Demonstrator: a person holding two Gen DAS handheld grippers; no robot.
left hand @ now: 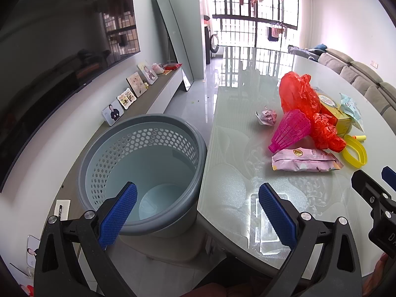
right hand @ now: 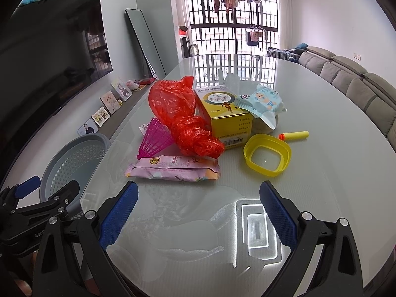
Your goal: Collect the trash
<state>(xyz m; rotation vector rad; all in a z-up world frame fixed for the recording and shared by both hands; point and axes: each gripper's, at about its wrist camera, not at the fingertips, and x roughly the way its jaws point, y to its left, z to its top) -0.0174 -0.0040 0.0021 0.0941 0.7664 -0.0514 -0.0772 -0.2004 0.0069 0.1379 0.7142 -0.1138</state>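
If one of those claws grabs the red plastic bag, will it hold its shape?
Probably not. The red plastic bag looks thin and crumpled, so it would likely squash and droop. It seems light, and since it touches the pink shuttlecock, lifting may nudge that.

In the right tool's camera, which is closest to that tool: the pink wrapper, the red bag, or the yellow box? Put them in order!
From the right tool:
1. Pink wrapper, just ahead, slightly left.
2. Red bag, behind the wrapper, left of centre.
3. Yellow box, beside the bag on its right, set slightly farther back.
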